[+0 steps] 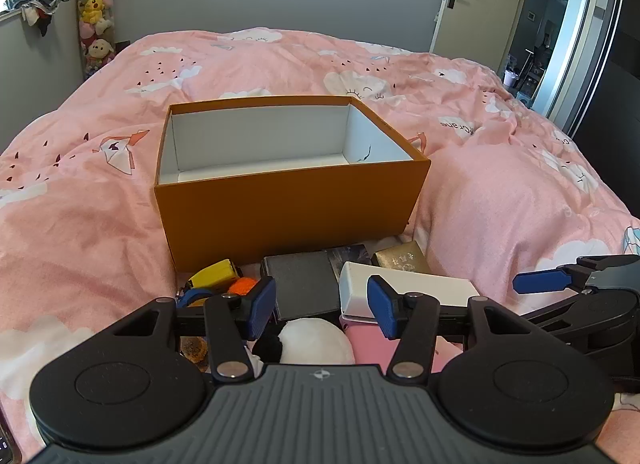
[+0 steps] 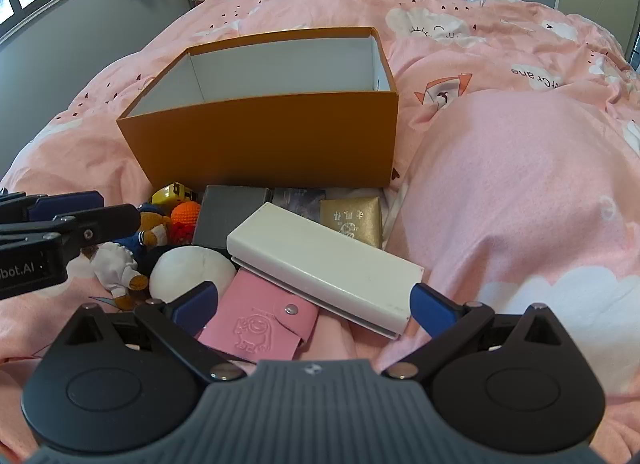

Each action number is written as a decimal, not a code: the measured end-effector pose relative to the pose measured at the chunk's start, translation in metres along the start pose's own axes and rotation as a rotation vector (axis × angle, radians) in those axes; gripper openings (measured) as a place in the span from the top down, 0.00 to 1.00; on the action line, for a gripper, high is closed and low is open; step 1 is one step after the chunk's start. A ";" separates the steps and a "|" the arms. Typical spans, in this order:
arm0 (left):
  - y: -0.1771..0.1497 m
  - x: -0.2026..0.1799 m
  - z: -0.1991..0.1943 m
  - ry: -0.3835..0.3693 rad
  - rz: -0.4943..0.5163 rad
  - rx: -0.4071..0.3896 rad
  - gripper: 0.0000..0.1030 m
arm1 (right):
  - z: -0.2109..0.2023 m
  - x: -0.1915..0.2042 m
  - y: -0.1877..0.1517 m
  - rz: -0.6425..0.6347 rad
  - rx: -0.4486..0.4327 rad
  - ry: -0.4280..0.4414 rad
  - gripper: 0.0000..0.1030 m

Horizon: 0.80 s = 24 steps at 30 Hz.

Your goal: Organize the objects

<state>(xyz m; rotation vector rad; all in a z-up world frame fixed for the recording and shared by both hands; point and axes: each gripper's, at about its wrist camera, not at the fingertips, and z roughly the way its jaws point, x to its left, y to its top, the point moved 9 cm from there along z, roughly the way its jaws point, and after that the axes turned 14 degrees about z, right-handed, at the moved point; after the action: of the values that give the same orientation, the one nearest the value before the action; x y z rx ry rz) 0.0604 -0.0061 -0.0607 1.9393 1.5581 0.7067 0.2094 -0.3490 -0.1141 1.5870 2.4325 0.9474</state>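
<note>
An orange box is sitting open on the pink blanket; nothing is showing inside it; a pile of things is lying just in front of it; a long white box is resting on a pink wallet, near a gray box, a gold box and a white plush ball; the right gripper is hanging wide open over the wallet and white box, holding nothing; the left gripper is hanging partly open above the pile, holding nothing.
</note>
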 end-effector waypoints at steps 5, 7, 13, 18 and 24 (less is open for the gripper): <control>0.000 0.000 0.000 -0.001 0.001 0.000 0.40 | 0.000 0.000 0.000 0.001 0.002 0.000 0.01; 0.000 -0.001 0.000 -0.001 0.000 0.001 0.40 | -0.001 0.000 0.001 0.000 0.003 0.000 0.01; 0.000 -0.001 0.000 -0.002 0.004 0.000 0.40 | 0.000 -0.001 0.000 0.001 0.003 -0.001 0.01; -0.001 -0.003 0.002 -0.005 0.008 0.002 0.40 | 0.001 -0.002 -0.002 0.002 0.003 -0.001 0.01; -0.001 -0.003 0.002 -0.007 0.009 0.001 0.40 | 0.001 -0.002 -0.003 0.001 0.005 -0.002 0.01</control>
<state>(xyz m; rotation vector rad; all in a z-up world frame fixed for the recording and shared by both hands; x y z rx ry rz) 0.0605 -0.0092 -0.0633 1.9487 1.5466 0.7030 0.2086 -0.3510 -0.1172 1.5907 2.4344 0.9402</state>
